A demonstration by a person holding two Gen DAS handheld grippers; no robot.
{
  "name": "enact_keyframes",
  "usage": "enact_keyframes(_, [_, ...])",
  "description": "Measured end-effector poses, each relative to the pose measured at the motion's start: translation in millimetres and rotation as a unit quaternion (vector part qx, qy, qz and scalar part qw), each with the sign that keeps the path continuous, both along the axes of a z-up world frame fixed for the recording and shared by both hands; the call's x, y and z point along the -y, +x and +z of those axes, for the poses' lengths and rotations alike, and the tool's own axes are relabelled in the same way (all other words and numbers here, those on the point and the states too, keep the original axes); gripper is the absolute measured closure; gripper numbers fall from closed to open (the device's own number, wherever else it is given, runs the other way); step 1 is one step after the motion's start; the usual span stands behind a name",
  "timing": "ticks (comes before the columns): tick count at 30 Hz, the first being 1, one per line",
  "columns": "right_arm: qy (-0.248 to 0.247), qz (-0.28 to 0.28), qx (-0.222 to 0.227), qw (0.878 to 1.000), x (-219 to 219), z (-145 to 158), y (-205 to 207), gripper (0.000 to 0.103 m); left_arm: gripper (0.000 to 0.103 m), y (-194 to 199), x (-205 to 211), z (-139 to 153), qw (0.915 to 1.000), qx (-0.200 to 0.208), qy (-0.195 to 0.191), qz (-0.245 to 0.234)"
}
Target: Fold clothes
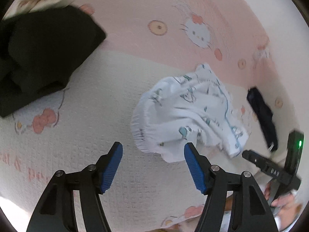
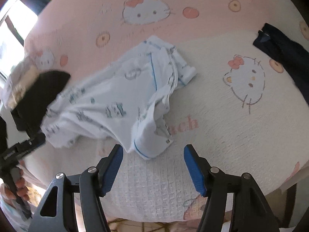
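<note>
Both tools (image 1: 153,154) (image 2: 153,155) gape empty over the crumpled white garment (image 1: 185,112).

Black claw (image 1: 153,169) — ribbed blue pads

Soft matt cotton garment (image 2: 119,96), textured woven bedspread (image 2: 222,135)

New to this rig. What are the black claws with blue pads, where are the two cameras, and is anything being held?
No robot here: a person carries a handheld gripper in each hand, each with a fisheye camera looking along its fingers. One view shows the left gripper, the other the right gripper. Both stand open and hold nothing. Below them is a pink and white cartoon-cat blanket. On it lies a crumpled white printed garment, unfolded. A black garment and a dark blue one lie off to the sides.
</note>
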State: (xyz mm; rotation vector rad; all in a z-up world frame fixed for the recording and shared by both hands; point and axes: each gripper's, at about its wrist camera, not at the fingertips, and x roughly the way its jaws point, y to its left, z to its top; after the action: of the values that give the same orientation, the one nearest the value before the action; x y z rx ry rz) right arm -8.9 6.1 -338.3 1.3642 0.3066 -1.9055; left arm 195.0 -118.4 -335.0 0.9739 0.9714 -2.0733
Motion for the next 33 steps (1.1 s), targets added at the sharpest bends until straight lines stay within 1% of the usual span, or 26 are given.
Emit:
enact_keyframes(2, [0.011, 0.002, 0.002, 1.000, 3.9, -7.7, -0.2, 0.038, 0.039, -6.1, -6.9, -0.2, 0.9996, 0.003, -0.016, -0.024])
enact_keyframes(4, [0.017, 0.006, -0.003, 1.000, 7.4, -11.3, -0.4, 0.038, 0.039, -11.2, -10.6, -3.4, 0.9990, 0.009, -0.022, -0.038])
enact_keyframes(6, [0.023, 0.009, -0.016, 1.000, 9.8, -11.8, 0.7, 0.038, 0.039, -18.1, -11.5, -9.0, 0.9983, 0.021, -0.025, -0.047])
enact_keyframes(9, [0.033, 0.013, -0.033, 0.999, 12.7, -12.8, 2.6, 0.038, 0.039, -23.4, -9.1, -18.2, 0.9981, 0.036, -0.017, -0.048])
enact_keyframes(11, [0.040, 0.015, -0.035, 0.998, 14.4, -16.0, 3.5, 0.038, 0.039, -24.7, -5.8, -21.5, 0.9981, 0.039, -0.014, -0.046])
enact_keyframes(15, [0.066, 0.027, -0.058, 0.996, 20.9, -22.4, 4.3, 0.039, 0.039, -25.4, -0.1, -26.9, 0.9983, 0.044, -0.007, -0.037])
enact_keyframes(16, [0.068, 0.028, -0.056, 0.996, 21.8, -24.3, 3.3, 0.039, 0.039, -24.9, 1.0, -28.4, 0.9983, 0.046, -0.004, -0.035])
enact_keyframes(17, [0.067, 0.029, -0.052, 0.996, 22.3, -26.0, 2.2, 0.041, 0.040, -24.6, 2.0, -29.8, 0.9983, 0.049, -0.003, -0.033])
enact_keyframes(18, [0.066, 0.031, -0.050, 0.996, 23.2, -26.6, 1.6, 0.051, 0.041, -24.8, 2.3, -30.7, 0.9980, 0.055, -0.006, -0.031])
enact_keyframes(19, [0.065, 0.034, -0.054, 0.996, 24.5, -25.5, 1.9, 0.058, 0.053, -25.1, 2.1, -30.5, 0.9977, 0.059, -0.010, -0.032])
enact_keyframes(20, [0.064, 0.038, -0.060, 0.995, 25.8, -23.9, 2.4, 0.071, 0.065, -25.4, 1.8, -30.3, 0.9973, 0.064, -0.013, -0.033])
enact_keyframes(21, [0.062, 0.042, -0.066, 0.995, 27.2, -21.9, 3.3, 0.084, 0.069, -25.7, 1.5, -30.1, 0.9970, 0.068, -0.017, -0.035])
enact_keyframes(22, [0.063, 0.045, -0.073, 0.994, 28.2, -20.1, 4.1, 0.089, 0.075, -26.1, 1.3, -29.4, 0.9965, 0.073, -0.022, -0.036])
enact_keyframes(23, [0.065, 0.044, -0.082, 0.994, 28.7, -17.5, 4.7, 0.091, 0.080, -27.0, 1.5, -26.2, 0.9955, 0.082, -0.033, -0.035])
enact_keyframes(25, [0.070, 0.034, -0.108, 0.991, 27.2, -10.1, 2.7, 0.093, 0.081, -28.1, 2.3, -18.8, 0.9929, 0.098, -0.057, -0.036])
enact_keyframes(26, [0.065, 0.027, -0.114, 0.991, 24.7, -5.8, -0.3, 0.093, 0.081, -27.6, 3.1, -15.1, 0.9918, 0.103, -0.066, -0.037])
enact_keyframes(28, [0.043, -0.002, -0.099, 0.994, 14.6, 2.7, -13.1, 0.094, 0.081, -26.3, 5.5, -2.5, 0.9893, 0.105, -0.092, -0.043])
enact_keyframes(30, [0.029, -0.025, -0.092, 0.995, 5.2, 9.7, -24.5, 0.094, 0.081, -26.0, 8.4, 6.6, 0.9873, 0.111, -0.105, -0.044])
enact_keyframes(33, [0.024, -0.049, -0.066, 0.996, -7.6, 12.6, -36.1, 0.097, 0.081, -24.8, 8.6, 17.2, 0.9830, 0.118, -0.131, -0.051])
